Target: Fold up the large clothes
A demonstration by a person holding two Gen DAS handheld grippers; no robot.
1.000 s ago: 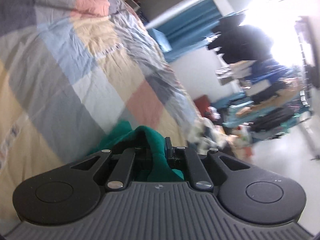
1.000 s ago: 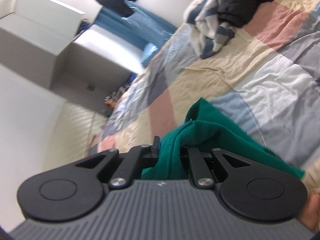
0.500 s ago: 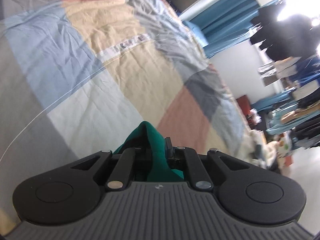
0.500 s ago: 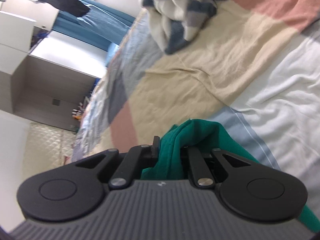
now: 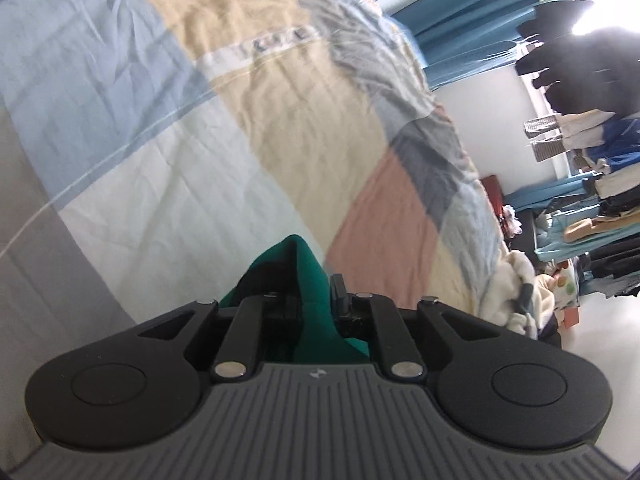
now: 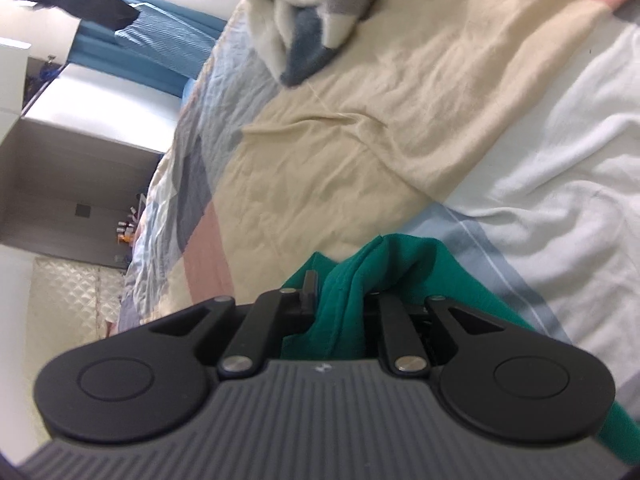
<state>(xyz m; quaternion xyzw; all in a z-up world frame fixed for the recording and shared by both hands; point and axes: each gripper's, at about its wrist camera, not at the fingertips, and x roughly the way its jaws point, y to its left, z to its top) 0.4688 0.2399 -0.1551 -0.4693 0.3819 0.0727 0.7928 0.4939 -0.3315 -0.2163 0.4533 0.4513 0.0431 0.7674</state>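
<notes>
A green garment [image 5: 308,276] lies bunched between the fingers of my left gripper [image 5: 316,292], low over a patchwork bedspread [image 5: 160,160]. The jaws are opening, and the fold still stands between them against the right fingertip [image 5: 338,290]. The left finger is hidden by the cloth. In the right wrist view the same green garment [image 6: 400,264] runs through my right gripper [image 6: 340,292] and trails off to the lower right. These jaws are opening too, with cloth still packed between them, just above the bedspread [image 6: 400,120].
A heap of striped white and grey clothes [image 6: 312,12] lies farther up the bed. Pale clothes [image 5: 516,280] hang at the bed's edge, with cluttered shelves [image 5: 600,200] and a blue curtain [image 5: 460,12] beyond. A grey cabinet [image 6: 80,168] stands past the bed.
Both grippers have come down close to the bedspread with the green garment. The gap between each pair of fingers looks slightly wider than before.
</notes>
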